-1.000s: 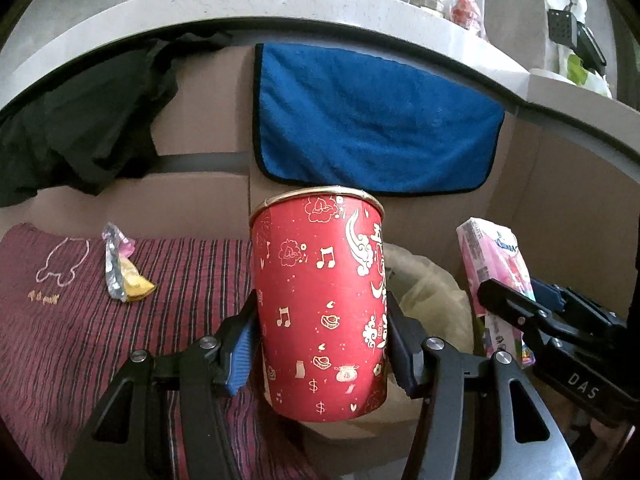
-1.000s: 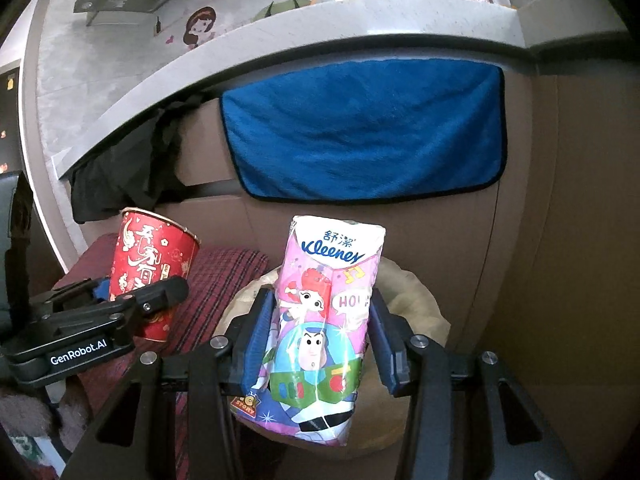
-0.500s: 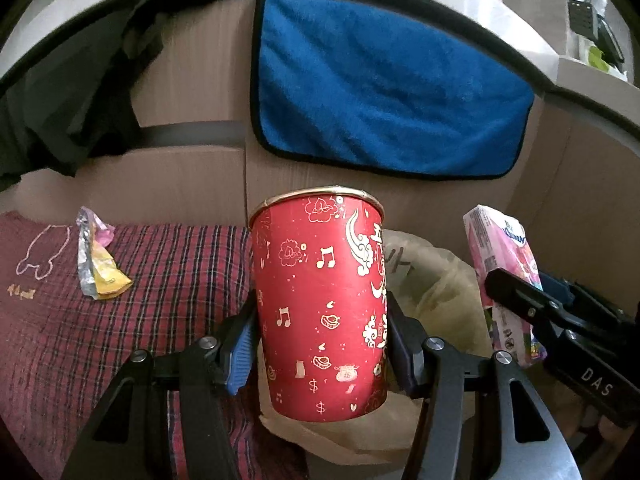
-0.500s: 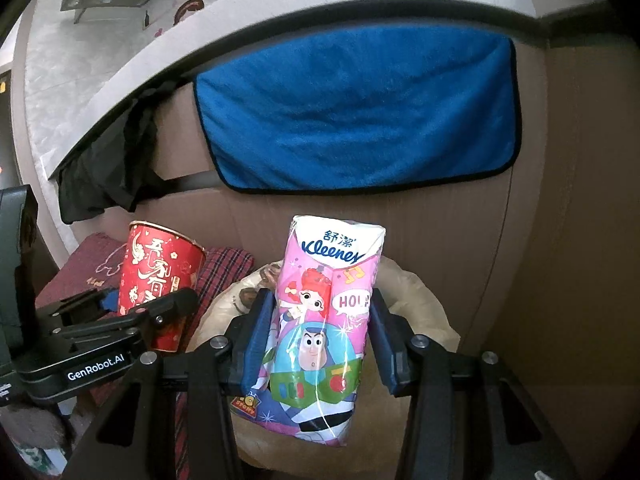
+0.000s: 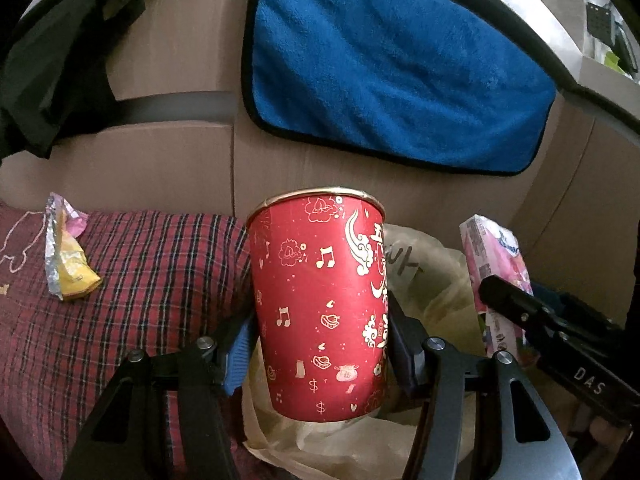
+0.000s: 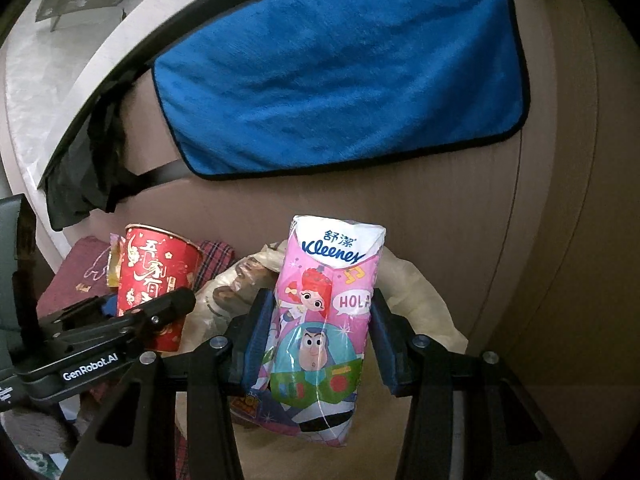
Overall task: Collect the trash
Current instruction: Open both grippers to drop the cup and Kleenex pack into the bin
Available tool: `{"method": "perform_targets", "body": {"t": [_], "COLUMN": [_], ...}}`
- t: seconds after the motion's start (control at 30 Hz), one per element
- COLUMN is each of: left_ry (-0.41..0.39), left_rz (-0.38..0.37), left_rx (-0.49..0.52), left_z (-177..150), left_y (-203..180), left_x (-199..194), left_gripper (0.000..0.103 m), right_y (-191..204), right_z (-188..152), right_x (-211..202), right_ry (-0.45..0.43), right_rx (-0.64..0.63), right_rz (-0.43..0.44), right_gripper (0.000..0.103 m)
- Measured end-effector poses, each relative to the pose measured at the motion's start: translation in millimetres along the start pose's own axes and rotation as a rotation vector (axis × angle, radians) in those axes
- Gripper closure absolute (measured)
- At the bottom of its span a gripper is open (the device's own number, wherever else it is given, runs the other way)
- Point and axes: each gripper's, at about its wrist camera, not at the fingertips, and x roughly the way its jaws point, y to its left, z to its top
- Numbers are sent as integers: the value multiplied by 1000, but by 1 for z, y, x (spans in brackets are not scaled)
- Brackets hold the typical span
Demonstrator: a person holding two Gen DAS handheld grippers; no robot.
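My left gripper (image 5: 318,340) is shut on a red paper cup (image 5: 320,304) with gold print and holds it upright over the near edge of a beige bin bag (image 5: 432,280). The right gripper (image 6: 322,332) has a pink Kleenex tissue pack (image 6: 324,320) upright between its blue pads above the same bag (image 6: 412,292); its jaws are opening and the pads still touch the pack's sides. From the right wrist, the cup (image 6: 156,276) and left gripper (image 6: 132,320) sit at the left. From the left wrist, the pack (image 5: 496,264) is at the right.
A crumpled yellow and silver wrapper (image 5: 68,264) lies on a red plaid cloth (image 5: 152,280) left of the bag. Behind stands a brown panel with a blue towel (image 5: 392,80) hanging over it and a black garment (image 5: 52,60) at the left.
Both grippers have moved forward and down toward the bin bag, which now fills more of each view. The right jaws stand slightly wider around the pack.
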Motion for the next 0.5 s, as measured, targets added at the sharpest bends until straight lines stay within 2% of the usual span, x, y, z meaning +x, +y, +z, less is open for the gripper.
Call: {"method": "perform_targets", "body": {"t": [0.1, 0.17, 0.3, 0.5], "left_ry": [-4, 6, 25, 1], "left_rz": [-31, -55, -50, -11], "left_rx": [-18, -43, -78, -42], "left_z": [2, 5, 7, 0], "left_y": [5, 9, 16, 12], "left_x": [3, 7, 7, -20], "left_gripper": [39, 30, 30, 30], "right_y": [-1, -1, 1, 1], "right_z": [-1, -1, 0, -4], "right_x": [3, 2, -2, -22], "right_ry": [5, 4, -10, -25], "right_rx": [5, 12, 12, 16], "right_rz": [-2, -1, -20, -24], "right_gripper": [56, 56, 50, 49]}}
